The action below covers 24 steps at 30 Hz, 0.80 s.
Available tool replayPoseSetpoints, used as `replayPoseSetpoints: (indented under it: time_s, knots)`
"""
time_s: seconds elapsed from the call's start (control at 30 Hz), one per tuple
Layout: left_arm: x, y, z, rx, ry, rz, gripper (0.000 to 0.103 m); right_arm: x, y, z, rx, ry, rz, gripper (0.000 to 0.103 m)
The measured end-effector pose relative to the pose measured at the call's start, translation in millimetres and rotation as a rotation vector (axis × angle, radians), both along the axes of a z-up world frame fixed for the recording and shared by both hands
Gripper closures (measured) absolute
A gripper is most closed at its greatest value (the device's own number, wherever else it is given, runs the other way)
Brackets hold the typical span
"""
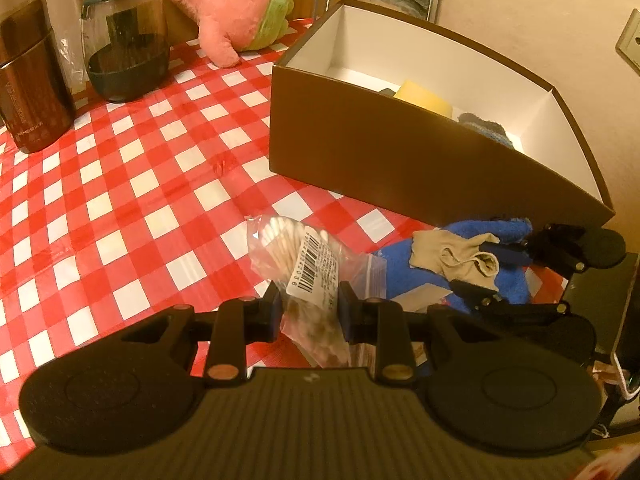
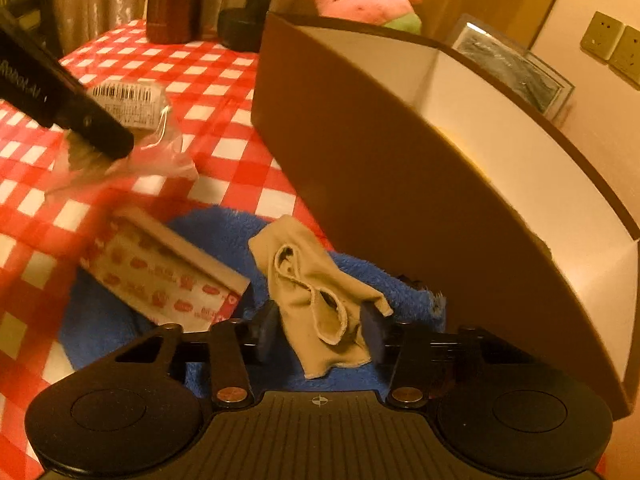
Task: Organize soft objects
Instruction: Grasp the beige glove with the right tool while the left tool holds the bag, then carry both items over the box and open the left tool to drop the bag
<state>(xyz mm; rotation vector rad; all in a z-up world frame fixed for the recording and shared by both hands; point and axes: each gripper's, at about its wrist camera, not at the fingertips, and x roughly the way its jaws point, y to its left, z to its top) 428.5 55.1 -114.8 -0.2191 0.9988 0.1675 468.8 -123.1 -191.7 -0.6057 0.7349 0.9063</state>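
Gripping with the left tongs (image 1: 310, 312): both pads pressed against a clear bag of cotton swabs (image 1: 296, 256), barcode label facing up, in front of the brown box (image 1: 360, 148) and off its near left corner. Straddling with the right tongs (image 2: 320, 332): one pad on each side of a crumpled beige sock (image 2: 316, 292), just in front of the box's long near wall; cannot tell whether clamped or merely set around it. Lying under that sock, a blue towel (image 2: 224, 228), spread close against the foot of the box. Resting on the towel's edge farther from the box, a flat packet with red print (image 2: 168, 280). Sitting inside the box, against the white lining: a yellow sponge (image 1: 424, 98) and a dark knitted piece (image 1: 484, 126). Leaning beyond the box's far left corner, a pink plush toy (image 1: 232, 4). Standing well to the left of the box on the red checked tablecloth (image 1: 120, 184): a glass jar (image 1: 124, 40) and a brown canister (image 1: 32, 76).
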Motion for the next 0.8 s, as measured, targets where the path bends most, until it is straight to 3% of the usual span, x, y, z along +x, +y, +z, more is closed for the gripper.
replayPoseSetpoints:
  time_s: [0.2,0.5,0.8]
  knots:
    - [1,0,-1,0.003,0.004,-0.003,0.077,3,-1,4,0.029,0.013,-0.009,0.091]
    - [-5,-4,12,0.016,-0.025,-0.024,0.077,3,-17,47,0.163,0.083,-0.074,0.094]
    - [-8,-16,48,0.030,-0.106,-0.058,0.077,1,-48,106,0.352,0.185,-0.188,0.094]
